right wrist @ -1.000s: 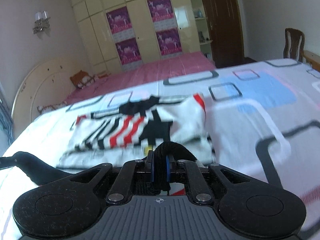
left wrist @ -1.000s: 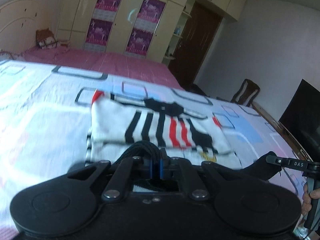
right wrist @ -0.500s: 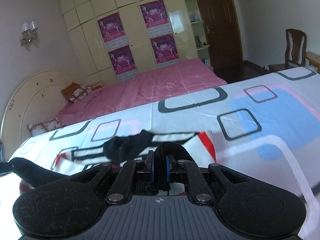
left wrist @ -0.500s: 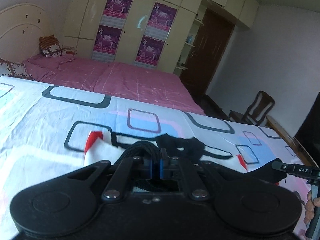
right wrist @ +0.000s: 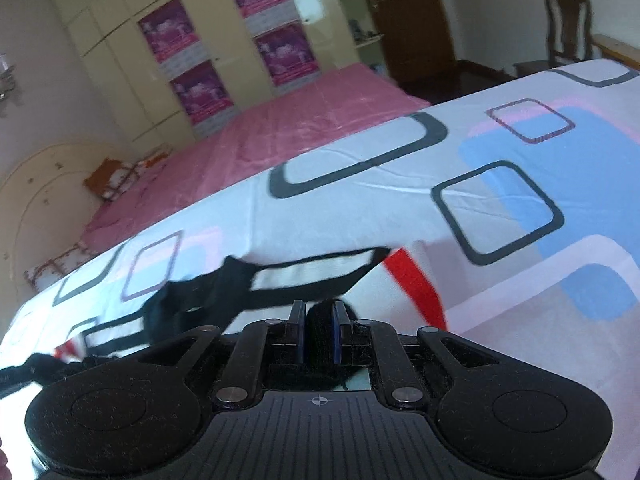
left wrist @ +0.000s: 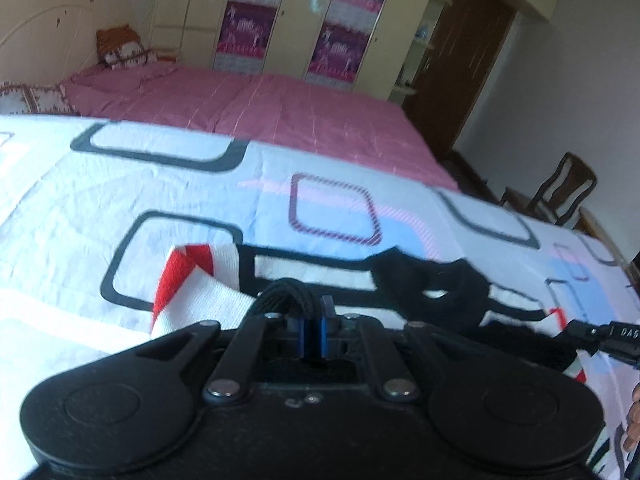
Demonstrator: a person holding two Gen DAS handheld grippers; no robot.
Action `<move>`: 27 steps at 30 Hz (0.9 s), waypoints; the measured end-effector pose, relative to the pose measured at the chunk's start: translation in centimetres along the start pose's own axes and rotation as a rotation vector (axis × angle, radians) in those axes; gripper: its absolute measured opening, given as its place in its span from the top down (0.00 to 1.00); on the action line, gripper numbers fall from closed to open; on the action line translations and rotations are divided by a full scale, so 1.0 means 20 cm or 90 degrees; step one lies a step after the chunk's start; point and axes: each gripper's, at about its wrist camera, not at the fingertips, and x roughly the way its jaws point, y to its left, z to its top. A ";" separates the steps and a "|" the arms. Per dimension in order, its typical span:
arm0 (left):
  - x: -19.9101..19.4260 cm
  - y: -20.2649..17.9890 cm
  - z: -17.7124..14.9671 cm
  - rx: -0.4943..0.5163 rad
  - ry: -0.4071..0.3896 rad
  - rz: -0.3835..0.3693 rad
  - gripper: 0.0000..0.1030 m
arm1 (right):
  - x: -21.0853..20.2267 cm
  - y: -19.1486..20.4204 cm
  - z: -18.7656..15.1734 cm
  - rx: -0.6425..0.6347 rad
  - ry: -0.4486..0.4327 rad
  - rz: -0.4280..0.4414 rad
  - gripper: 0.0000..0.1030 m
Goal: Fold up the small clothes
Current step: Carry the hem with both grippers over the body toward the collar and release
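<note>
A small white shirt (left wrist: 208, 296) with red sleeve trim and a black collar (left wrist: 432, 280) lies on the patterned bedsheet (left wrist: 120, 184), mostly hidden under the grippers. My left gripper (left wrist: 314, 312) is shut on the shirt's black hem near its left sleeve. My right gripper (right wrist: 320, 320) is shut on the black hem near the red-trimmed right sleeve (right wrist: 416, 284). The collar (right wrist: 188, 304) shows to the left in the right wrist view. Both grippers hold the hem over the shirt's upper part.
A pink bedspread (left wrist: 256, 108) covers the far half of the bed, with pillows (left wrist: 120, 52) by the headboard. Cream wardrobes with purple posters (right wrist: 276, 20) line the wall. A wooden chair (left wrist: 560, 188) and a dark door (right wrist: 404, 12) stand on the right.
Both grippers carried the shirt's bottom hem forward over its striped front toward the collar. The striped front seen a second ago is now covered.
</note>
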 end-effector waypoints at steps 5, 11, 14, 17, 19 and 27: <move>0.02 0.09 0.02 -0.044 0.013 0.009 0.31 | -0.01 -0.04 0.04 -0.001 -0.023 0.000 0.30; 0.02 0.11 0.03 0.023 0.023 -0.043 0.33 | 0.02 -0.03 0.05 -0.077 -0.009 0.039 0.31; 0.09 0.08 0.01 0.053 0.039 -0.040 0.35 | 0.08 0.00 0.02 -0.109 0.010 0.049 0.31; 0.16 0.09 0.00 0.054 0.061 -0.033 0.46 | 0.13 0.02 0.01 -0.130 0.032 0.058 0.53; 0.19 0.09 -0.01 0.063 0.065 -0.030 0.54 | 0.16 0.02 0.00 -0.136 0.041 0.057 0.56; 0.20 0.07 -0.03 0.102 0.065 -0.033 0.91 | 0.23 0.02 -0.02 -0.166 0.066 0.057 0.93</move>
